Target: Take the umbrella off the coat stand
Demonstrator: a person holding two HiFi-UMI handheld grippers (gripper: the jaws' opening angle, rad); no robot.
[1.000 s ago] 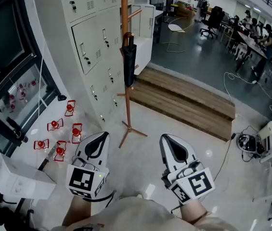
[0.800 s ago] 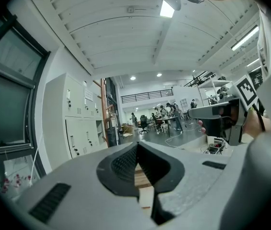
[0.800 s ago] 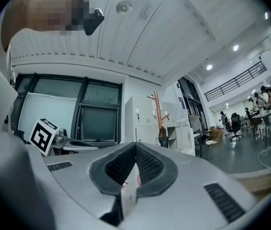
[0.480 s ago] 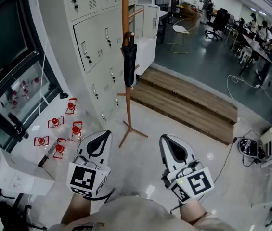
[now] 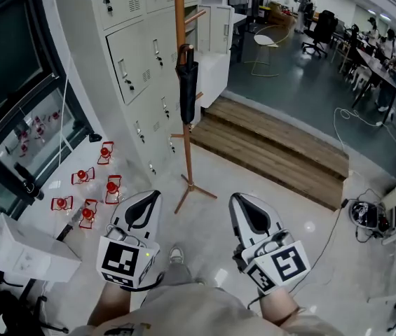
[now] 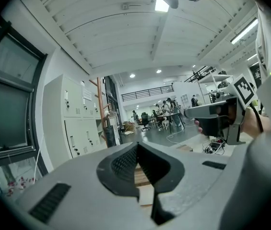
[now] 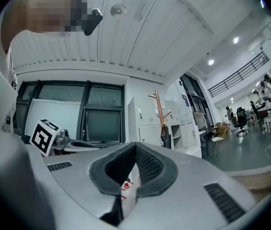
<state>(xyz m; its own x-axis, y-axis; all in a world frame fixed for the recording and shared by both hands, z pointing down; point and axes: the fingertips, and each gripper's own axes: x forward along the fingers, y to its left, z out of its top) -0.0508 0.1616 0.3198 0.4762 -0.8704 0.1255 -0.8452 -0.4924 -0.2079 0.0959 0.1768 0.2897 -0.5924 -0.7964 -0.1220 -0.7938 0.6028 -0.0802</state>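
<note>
Nearest the person, both tools are held low and side by side over the pale floor (image 5: pixel 205 229), well apart from each other. The left hand-held gripper (image 5: pixel 150 203) has its jaws pressed together with nothing between the dark ribbed pads. The right hand-held gripper (image 5: pixel 242 207) is likewise closed and empty. Each carries a cube printed with black-and-white square markers, which hold a pattern rather than words. The toe of a shoe (image 5: pixel 175 255) shows between the two tools.

To the left, a white box (image 5: pixel 26 252) sits near a dark-framed window (image 5: pixel 15 82). Small red wire-framed items (image 5: pixel 85 196) are scattered on the floor beside it.

Further ahead, the wooden coat stand (image 5: pixel 186 161) rises from splayed feet, just beside a bank of grey lockers (image 5: pixel 138 58). The black umbrella (image 5: pixel 187 82) hangs furled on the stand, up by the pegs, with its tip pointing down along the pole. It is well apart from both tools. The locker doors bear small plates and locks, too small to read.

Right of the stand runs a low wooden step (image 5: pixel 275 145). A cable (image 5: pixel 331 233) trails across the floor towards a bundle of gear (image 5: pixel 366 214).

Farthest off, people sit at desks (image 5: pixel 383 47) near an office chair (image 5: pixel 320 26).
</note>
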